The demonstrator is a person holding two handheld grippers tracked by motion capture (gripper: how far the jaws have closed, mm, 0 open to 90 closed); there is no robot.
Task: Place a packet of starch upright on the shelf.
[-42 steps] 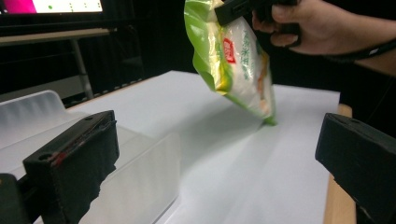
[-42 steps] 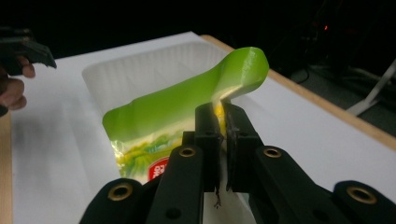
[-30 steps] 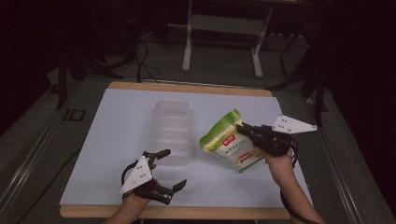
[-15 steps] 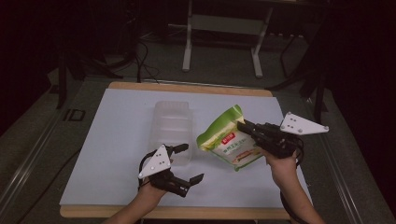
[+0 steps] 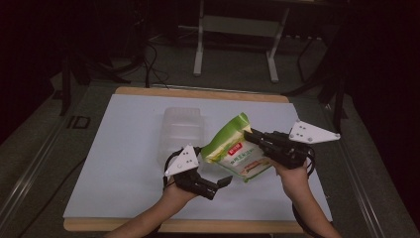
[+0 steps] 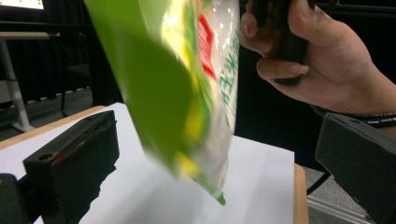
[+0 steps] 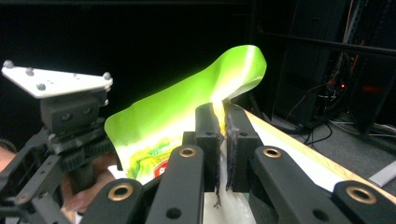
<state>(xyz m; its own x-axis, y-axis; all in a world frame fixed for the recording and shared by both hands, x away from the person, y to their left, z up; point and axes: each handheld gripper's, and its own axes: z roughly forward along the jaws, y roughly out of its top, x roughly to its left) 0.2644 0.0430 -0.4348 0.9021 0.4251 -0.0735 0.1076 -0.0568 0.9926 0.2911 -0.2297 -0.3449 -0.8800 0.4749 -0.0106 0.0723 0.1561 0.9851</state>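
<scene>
Clamping the green bag aloft, the right gripper holds; the left gripper, spread wide, apparently straddles its bottom corner.

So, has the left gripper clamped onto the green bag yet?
No: the left gripper has its jaws wide apart either side of the green bag, touching nothing.

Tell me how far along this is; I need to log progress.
Done: the right gripper has the green bag pinched at its edge and lifted off the table. In hand: the open left gripper sits at the bag's lower corner. Left: the clear container looks empty; what goes in it is unclear.
</scene>
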